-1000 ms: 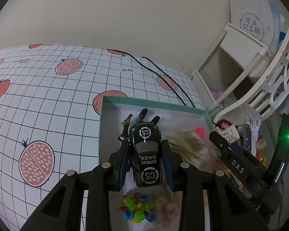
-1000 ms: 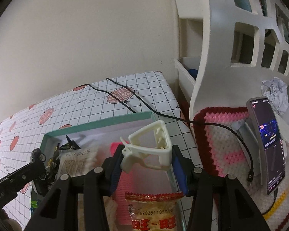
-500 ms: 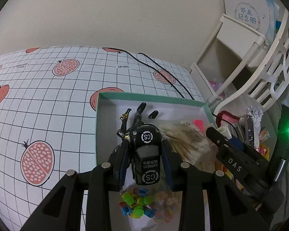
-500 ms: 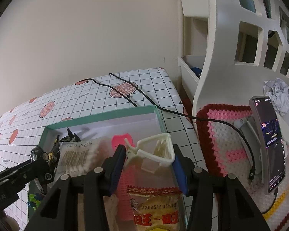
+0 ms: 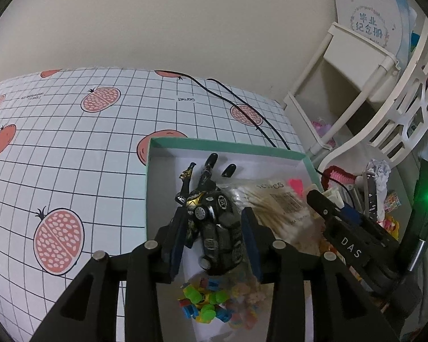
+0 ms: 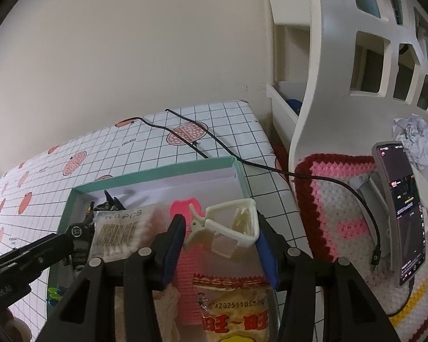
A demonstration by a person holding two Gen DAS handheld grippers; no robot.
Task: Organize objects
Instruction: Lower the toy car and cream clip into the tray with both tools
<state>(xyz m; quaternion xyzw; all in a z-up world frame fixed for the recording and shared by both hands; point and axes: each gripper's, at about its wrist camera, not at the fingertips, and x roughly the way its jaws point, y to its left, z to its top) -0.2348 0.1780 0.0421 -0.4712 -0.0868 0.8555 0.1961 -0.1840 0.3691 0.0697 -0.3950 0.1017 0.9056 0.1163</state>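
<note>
A black toy car [image 5: 219, 236] lies rolled on its side inside the teal-rimmed box [image 5: 225, 144], partly on a black action figure [image 5: 202, 176]. My left gripper [image 5: 213, 211] straddles the car with its fingers slightly open; white box floor shows between the left pad and the car. My right gripper [image 6: 219, 222] is shut on a white plastic clip [image 6: 231, 228], held tilted above the box [image 6: 157, 173], over a pink comb [image 6: 185, 208] and a snack packet [image 6: 234, 305]. In the right wrist view the left gripper [image 6: 28, 253] shows at the left.
The box also holds a bag of cotton swabs [image 5: 274, 205] and a bag of coloured beads [image 5: 211, 307]. A black cable [image 6: 214, 139] crosses the checked tablecloth. To the right are a crochet mat [image 6: 336, 199], a phone on a stand [image 6: 399, 211] and a white shelf [image 6: 322, 71].
The left gripper lowered into the box and let go of the toy car, which rolled onto its side. The white clip tilted further between the right fingers as that gripper lowered.
</note>
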